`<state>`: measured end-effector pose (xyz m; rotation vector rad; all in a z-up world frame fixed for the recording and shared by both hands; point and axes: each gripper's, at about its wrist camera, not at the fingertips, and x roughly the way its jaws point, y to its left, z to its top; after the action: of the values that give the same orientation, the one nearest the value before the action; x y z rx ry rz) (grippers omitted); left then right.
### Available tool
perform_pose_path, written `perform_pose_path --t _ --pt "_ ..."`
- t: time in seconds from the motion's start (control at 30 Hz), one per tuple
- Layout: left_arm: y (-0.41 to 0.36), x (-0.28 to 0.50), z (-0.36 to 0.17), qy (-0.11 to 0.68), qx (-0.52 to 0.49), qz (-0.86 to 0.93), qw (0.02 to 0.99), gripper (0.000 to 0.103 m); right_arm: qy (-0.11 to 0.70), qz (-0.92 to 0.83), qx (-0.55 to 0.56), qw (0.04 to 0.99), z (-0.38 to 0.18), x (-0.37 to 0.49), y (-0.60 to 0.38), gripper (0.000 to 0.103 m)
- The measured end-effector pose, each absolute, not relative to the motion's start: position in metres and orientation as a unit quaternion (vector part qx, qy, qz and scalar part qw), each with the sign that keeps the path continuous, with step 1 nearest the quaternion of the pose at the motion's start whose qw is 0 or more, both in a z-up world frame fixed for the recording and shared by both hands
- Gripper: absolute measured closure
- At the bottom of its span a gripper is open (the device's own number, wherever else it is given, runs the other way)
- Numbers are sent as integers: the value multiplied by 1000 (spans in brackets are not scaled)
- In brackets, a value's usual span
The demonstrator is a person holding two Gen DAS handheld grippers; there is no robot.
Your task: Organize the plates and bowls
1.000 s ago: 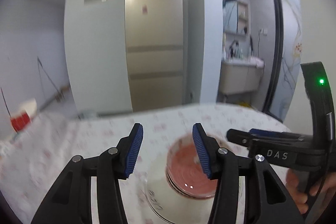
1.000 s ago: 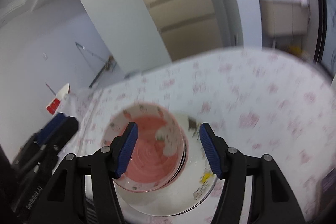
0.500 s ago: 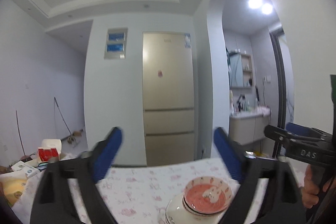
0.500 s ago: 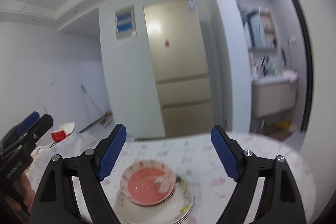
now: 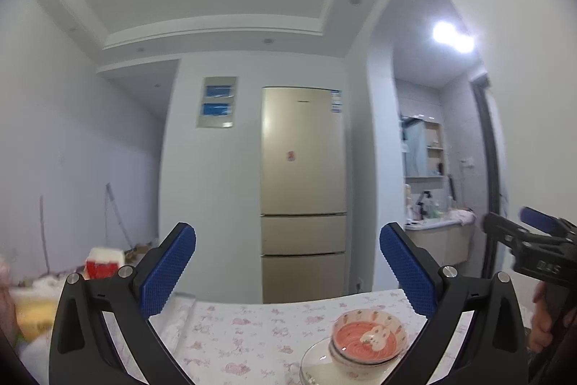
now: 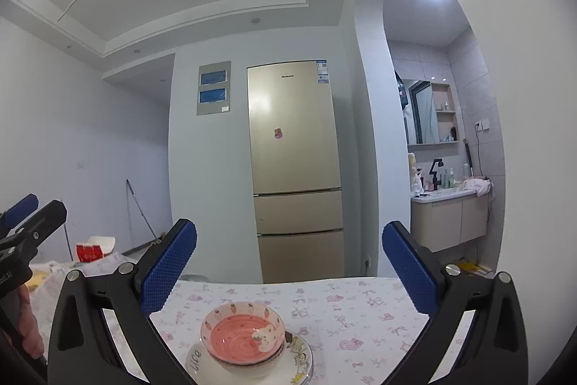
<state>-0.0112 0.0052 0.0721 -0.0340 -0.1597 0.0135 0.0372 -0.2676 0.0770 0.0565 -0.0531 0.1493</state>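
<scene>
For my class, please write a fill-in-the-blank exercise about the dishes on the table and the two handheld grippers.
1. The pink bowl sits stacked on the white ____.
2. The tablecloth has a ____ print.
3. Between the fingers of the right gripper there is ____ held.
4. Behind the table stands a gold-coloured ____.

Missing words: plates; floral; nothing; fridge

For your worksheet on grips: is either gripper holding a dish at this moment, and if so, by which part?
Neither. The left gripper and right gripper are both opening with nothing between their fingers; the pink bowl sits stacked on the plates.
</scene>
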Motion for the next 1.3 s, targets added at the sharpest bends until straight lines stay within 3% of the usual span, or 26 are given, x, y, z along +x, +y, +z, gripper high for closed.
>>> perform_pose_path --t 0.37,0.7,1.3 --pt "19 7 24 -25 -33 16 999 0 -41 43 9 998 28 29 -263 0" --pt "9 37 -16 17 -12 13 1000 0 -4 62 -3 998 -9 47 -262 0" --pt "4 41 -32 26 -9 11 1000 0 20 77 -36 996 -32 57 -249 0"
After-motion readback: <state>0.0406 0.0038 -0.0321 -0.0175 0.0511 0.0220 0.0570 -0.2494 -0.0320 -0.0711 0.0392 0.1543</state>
